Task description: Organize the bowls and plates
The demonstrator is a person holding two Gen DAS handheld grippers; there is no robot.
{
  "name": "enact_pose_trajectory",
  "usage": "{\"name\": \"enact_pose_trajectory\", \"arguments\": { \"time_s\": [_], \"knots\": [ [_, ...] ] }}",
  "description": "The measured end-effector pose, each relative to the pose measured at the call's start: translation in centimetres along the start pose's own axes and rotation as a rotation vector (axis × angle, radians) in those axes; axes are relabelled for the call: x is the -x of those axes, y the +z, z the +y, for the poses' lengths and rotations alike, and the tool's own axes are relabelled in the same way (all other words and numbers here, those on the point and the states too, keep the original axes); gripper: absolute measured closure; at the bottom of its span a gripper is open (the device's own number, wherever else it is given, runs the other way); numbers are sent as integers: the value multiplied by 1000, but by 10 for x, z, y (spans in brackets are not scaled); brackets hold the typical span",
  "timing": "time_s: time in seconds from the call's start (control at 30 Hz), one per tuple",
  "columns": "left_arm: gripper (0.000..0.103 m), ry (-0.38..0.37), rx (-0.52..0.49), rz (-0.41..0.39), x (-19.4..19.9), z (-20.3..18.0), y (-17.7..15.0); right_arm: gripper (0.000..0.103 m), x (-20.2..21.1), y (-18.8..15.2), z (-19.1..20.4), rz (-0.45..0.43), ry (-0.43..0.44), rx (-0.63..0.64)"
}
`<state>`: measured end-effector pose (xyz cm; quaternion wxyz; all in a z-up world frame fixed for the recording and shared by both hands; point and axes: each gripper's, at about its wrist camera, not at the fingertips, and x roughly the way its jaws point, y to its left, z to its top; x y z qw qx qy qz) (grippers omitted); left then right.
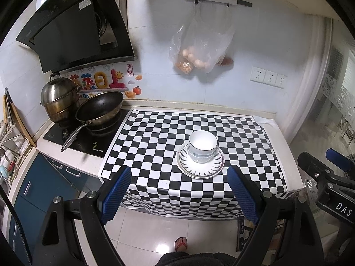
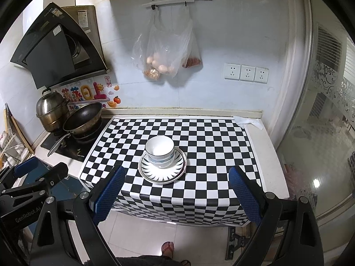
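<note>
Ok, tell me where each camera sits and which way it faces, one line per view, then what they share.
Left wrist: rides the left tongs, angled down at the checkered counter from its front edge; open blue pads, right tongs at the right edge, a sandalled foot below.
Right wrist: rides the right tongs, same downward slant, slightly further right; open pads, left tongs at the left edge, a foot.
Shared: stacked bowls on a plate, wok, steamer pot, hanging bags, sockets.
</note>
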<state>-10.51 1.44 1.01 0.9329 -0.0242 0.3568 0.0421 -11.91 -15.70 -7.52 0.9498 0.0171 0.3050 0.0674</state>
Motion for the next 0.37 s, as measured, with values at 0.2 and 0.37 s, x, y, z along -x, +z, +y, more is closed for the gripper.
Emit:
{"name": "enact_pose_trajectory", "arguments": {
  "time_s": [0.2,0.37],
  "knots": [
    [15,9,-12,-4,0,-1,-2,6,1,1,0,5,-5,6],
    [15,7,-12,-21,2,1,-6,6,1,1,0,4,-5,7]
  ]
}}
